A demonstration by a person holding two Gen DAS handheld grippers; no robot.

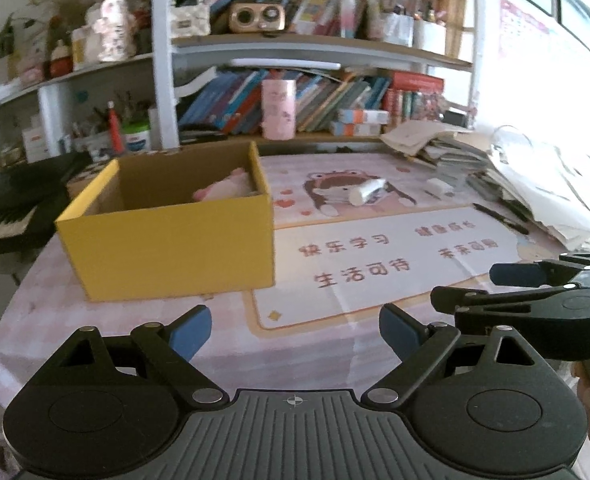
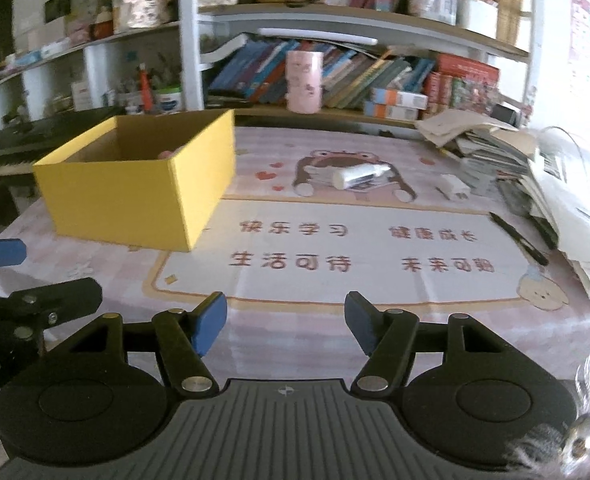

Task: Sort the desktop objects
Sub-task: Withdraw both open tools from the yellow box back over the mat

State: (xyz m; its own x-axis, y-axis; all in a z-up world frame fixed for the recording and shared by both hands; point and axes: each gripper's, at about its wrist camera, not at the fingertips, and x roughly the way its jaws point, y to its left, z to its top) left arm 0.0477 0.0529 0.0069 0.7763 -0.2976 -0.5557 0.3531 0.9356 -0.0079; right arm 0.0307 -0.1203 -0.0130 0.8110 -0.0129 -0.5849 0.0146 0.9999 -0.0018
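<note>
A yellow cardboard box (image 1: 167,248) (image 2: 135,204) stands open-topped on the desk's left, with a pink plush toy (image 1: 227,190) inside. A white tube (image 1: 365,191) (image 2: 357,176) lies on its side on the pink desk mat (image 1: 375,264). A small white charger (image 1: 439,187) (image 2: 455,186) sits to its right, and a black pen (image 1: 501,218) (image 2: 519,238) lies near the paper pile. My left gripper (image 1: 295,334) is open and empty, low over the near desk edge. My right gripper (image 2: 285,322) is open with nothing between its blue pads (image 2: 209,328). Each gripper shows at the edge of the other's view.
A messy stack of papers and books (image 1: 515,176) (image 2: 535,172) fills the desk's right side. Bookshelves (image 1: 315,96) with a pink cup (image 1: 279,108) rise behind the desk. A black keyboard (image 1: 11,200) stands at the left.
</note>
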